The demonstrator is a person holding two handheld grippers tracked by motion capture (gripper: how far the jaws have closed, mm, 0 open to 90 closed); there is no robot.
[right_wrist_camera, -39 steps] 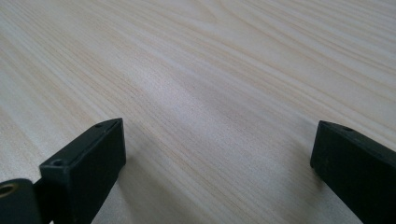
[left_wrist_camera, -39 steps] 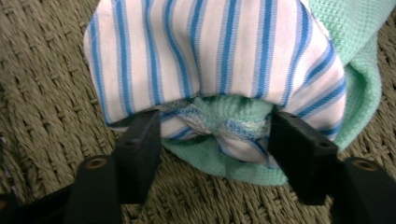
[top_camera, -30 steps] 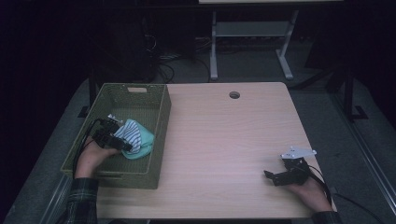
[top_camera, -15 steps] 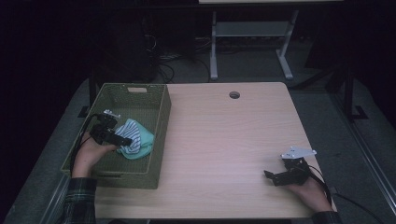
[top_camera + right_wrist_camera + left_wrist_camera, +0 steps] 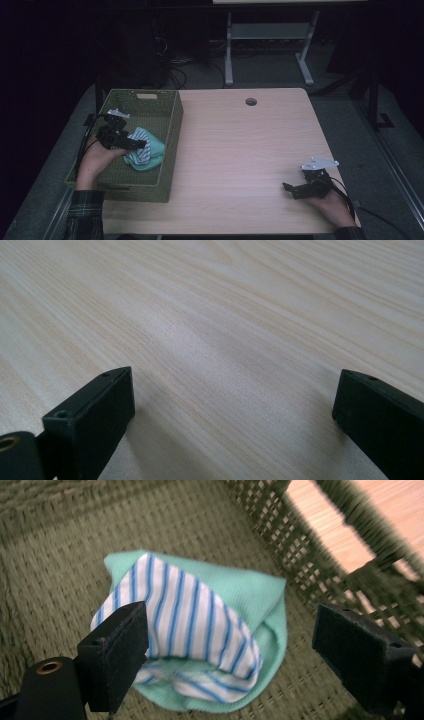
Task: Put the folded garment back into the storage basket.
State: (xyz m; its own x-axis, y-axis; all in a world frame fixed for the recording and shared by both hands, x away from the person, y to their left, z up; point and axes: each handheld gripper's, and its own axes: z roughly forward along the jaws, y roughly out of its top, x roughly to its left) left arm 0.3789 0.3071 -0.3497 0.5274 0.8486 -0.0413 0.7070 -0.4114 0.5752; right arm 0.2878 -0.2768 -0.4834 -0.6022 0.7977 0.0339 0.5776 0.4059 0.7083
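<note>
Table (image 5: 240, 150): pale wood, bare across the middle and right; low risk here, apart from a gripper knocking against the top.
Basket (image 5: 170, 145): green woven bin at the table's left edge, mesh walls on every side. Likely trouble: snagging a jaw in the weave, or nudging the bin off the edge when lifting out.
Cloth (image 5: 200, 630): mint green piece with a white and blue striped layer bunched on top, lying on the basket floor near the right wall. Likely trouble: catching just the striped fold, so the green part slides free and drops back.
Left gripper (image 5: 230, 645): spread wide, hovering above the cloth, one jaw over the striped edge and the other close to the mesh wall; pinching nothing. Likely trouble: closing from this height would meet air, and closing lower could trap basket weave along with fabric. Seen from above at (image 5: 137, 144), inside the basket.
Right gripper (image 5: 230, 410): spread apart, resting low over bare wood at the table's near right corner, well apart from the basket; holding nothing. Likely trouble: too far off to steady the bin should it shift.
</note>
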